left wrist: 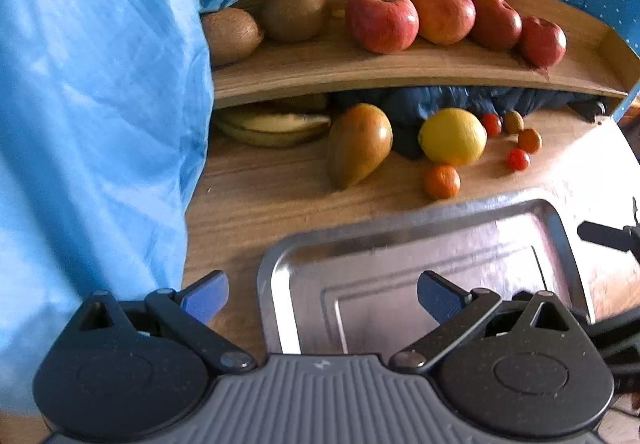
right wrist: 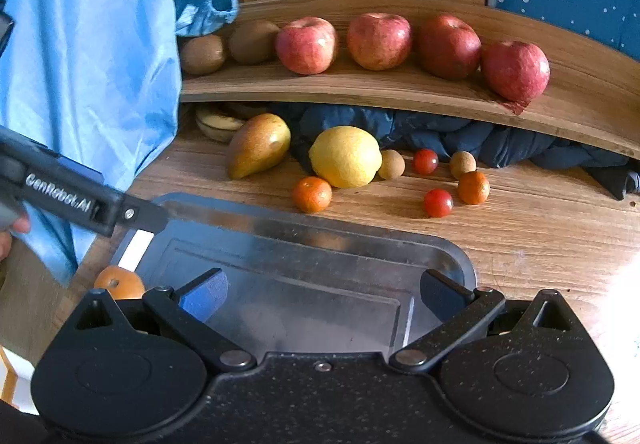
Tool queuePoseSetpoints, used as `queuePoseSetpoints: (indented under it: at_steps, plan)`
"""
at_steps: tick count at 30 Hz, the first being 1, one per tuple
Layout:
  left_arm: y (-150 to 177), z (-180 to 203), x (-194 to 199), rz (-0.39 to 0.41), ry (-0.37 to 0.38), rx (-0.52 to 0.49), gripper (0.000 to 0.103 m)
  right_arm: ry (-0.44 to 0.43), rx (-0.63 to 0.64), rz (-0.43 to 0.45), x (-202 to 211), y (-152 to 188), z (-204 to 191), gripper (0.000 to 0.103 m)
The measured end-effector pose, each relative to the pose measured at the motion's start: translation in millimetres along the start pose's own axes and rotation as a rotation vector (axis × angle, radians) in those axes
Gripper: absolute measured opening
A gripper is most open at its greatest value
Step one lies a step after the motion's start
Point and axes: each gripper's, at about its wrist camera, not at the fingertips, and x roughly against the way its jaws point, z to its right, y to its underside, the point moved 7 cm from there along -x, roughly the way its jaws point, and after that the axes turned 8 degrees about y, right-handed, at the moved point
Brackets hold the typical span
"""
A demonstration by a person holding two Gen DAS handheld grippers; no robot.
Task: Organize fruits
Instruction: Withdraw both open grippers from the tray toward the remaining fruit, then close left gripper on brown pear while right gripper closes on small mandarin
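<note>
Four red apples (right wrist: 378,41) stand in a row on the wooden shelf (right wrist: 400,90). The pear (right wrist: 258,145), yellow lemon (right wrist: 345,156) and small oranges (right wrist: 312,194) lie on the table (right wrist: 540,228) behind the tray's (right wrist: 304,228) far edge. Left gripper (left wrist: 322,298) and right gripper (right wrist: 324,294) are both spread, holding nothing.

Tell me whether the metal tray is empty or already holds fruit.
Empty. The metal tray shows only bare steel in both views; the lemon and pear lie on the table beyond it.
</note>
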Motion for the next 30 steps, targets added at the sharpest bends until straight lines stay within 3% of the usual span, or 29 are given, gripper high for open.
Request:
queuePoseSetpoints:
  at_steps: [12,23,30]
  plan:
    - [-51,-6,-36,0.047,0.030,-0.056,0.102,0.034,-0.011,-0.014,-30,-21,-7,0.102]
    - [-81,-9,-62,0.083,0.086,-0.038,0.102,0.072,-0.027,-0.003,-58,-43,-23,0.102]
    - [-84,-7,-74,0.059,0.142,-0.040,0.102,0.069,-0.009,-0.031,-73,-47,-31,0.091]
